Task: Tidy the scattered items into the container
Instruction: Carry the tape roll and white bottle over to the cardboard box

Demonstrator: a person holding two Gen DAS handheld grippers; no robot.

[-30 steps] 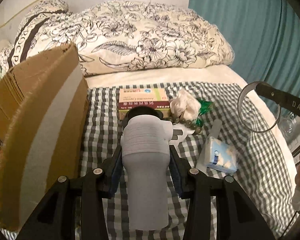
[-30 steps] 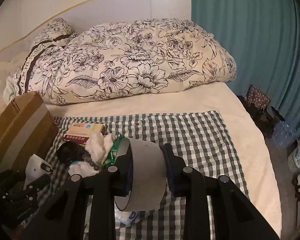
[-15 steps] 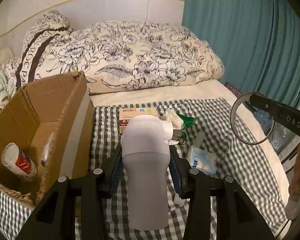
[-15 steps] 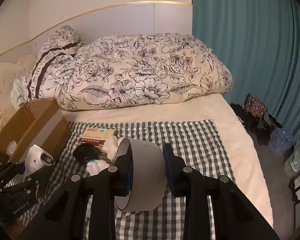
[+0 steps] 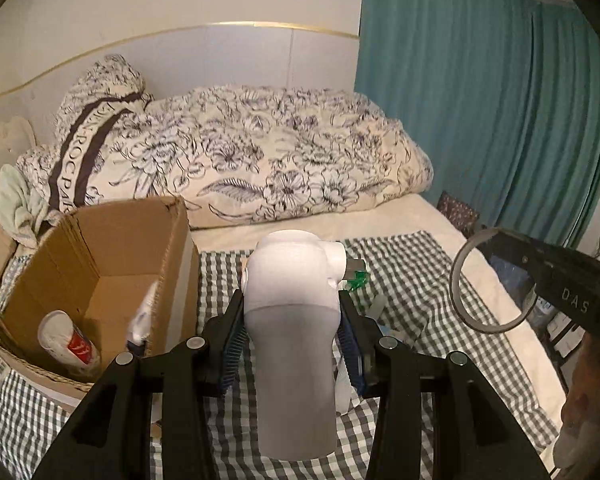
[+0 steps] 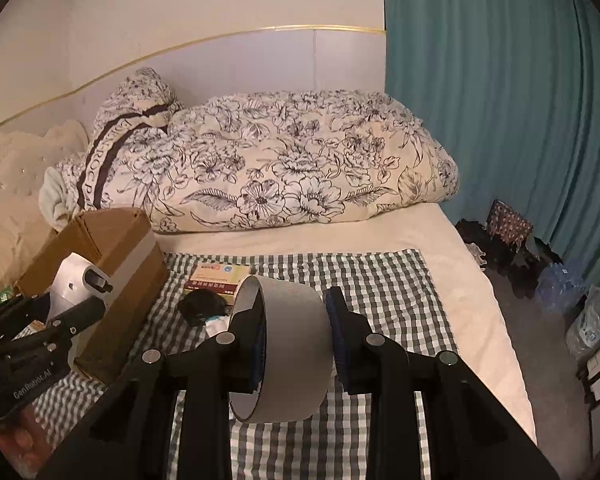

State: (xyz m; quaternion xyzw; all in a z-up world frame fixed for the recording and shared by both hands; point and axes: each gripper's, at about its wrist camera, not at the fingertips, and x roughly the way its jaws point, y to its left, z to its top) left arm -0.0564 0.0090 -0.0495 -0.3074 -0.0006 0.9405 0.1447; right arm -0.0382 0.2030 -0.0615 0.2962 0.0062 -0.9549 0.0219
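The left gripper [image 5: 292, 344] has its jaws clamped on the waist of a white handheld device [image 5: 294, 300], whose long axis runs forward along the fingers, head pointing away. The right gripper [image 6: 294, 344] has its jaws clamped across the width of a roll of grey tape [image 6: 284, 344], held on edge. The open cardboard box [image 5: 100, 264] stands on the checked cloth [image 5: 412, 280] on the bed, ahead and to the left of both grippers. The left hand looks nearer, so it likely drops its load first. A medicine carton [image 6: 216, 278] and a black item [image 6: 202, 308] lie loose on the cloth.
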